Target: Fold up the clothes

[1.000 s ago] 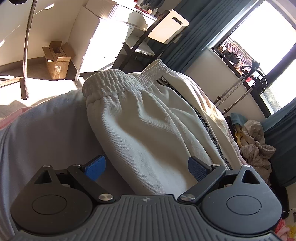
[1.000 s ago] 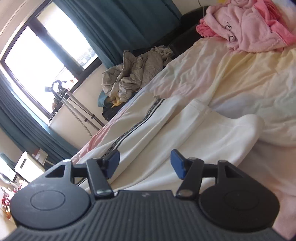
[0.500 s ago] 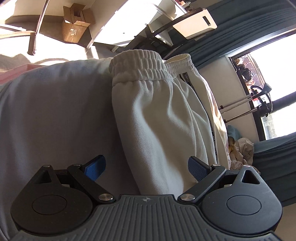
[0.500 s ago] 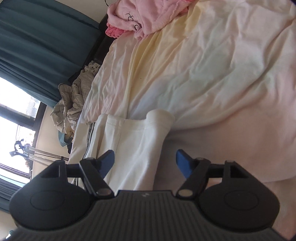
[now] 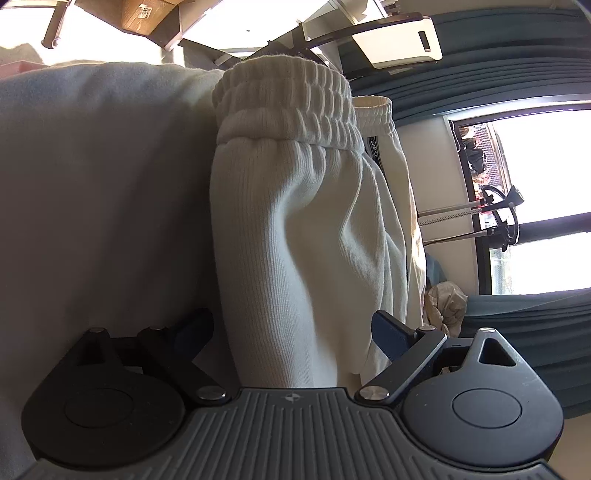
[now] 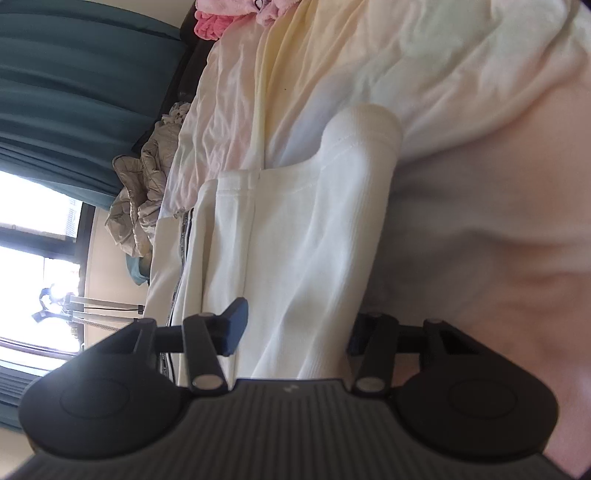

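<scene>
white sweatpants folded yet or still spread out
Folded lengthwise: the white sweatpants show two waistbands stacked in the left view, and leg cuffs side by side in the right view. Not folded shorter yet.

A bed [image 6: 424, 48] covered by a wrinkled pale pink and yellow sheet is carrying the clothes. Cream sweatpants [image 6: 295, 236] are lying folded lengthwise on it, and a pink garment [image 6: 221, 18] is sitting at its far end.

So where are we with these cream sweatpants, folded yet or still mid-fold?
Mid-fold. Done: the cream sweatpants lie lengthwise on the bed sheet, one leg apparently folded over the other. In hand: the left gripper straddles the waistband end and the right gripper the hem end, jaws open around the fabric, not clamped. Left: grip and fold end to end. The pink clothes look untouched.
</scene>
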`<action>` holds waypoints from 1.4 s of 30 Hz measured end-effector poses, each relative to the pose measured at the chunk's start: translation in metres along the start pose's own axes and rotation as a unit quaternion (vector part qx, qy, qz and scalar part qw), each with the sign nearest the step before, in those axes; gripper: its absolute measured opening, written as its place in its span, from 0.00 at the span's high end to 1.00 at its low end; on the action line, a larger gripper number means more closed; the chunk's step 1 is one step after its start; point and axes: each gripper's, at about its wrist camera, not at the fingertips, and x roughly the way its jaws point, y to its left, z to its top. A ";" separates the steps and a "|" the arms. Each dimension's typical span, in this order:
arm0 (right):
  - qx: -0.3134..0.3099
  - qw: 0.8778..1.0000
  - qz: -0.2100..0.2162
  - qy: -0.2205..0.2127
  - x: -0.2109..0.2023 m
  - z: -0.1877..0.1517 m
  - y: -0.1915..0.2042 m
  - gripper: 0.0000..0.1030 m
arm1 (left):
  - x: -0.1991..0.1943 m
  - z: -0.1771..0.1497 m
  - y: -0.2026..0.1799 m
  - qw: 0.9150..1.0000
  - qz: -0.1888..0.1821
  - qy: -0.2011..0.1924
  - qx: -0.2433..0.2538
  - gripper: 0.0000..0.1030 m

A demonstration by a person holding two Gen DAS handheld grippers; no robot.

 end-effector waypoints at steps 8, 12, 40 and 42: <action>-0.048 0.998 -0.027 -0.036 0.004 -0.012 0.009 0.59 | 0.021 -0.008 -0.016 0.999 0.021 -0.016 0.030 0.18; -0.011 0.999 -0.022 -0.026 0.011 -0.004 -0.005 0.74 | 0.029 -0.007 -0.022 0.999 0.019 -0.020 0.042 0.23; 0.025 0.999 0.012 -0.028 0.016 0.006 -0.004 0.85 | 0.047 0.011 -0.024 0.999 0.010 -0.021 0.024 0.53; 0.026 0.999 0.011 -0.029 0.017 0.006 -0.004 0.86 | 0.045 0.012 -0.023 0.999 0.011 -0.025 0.026 0.81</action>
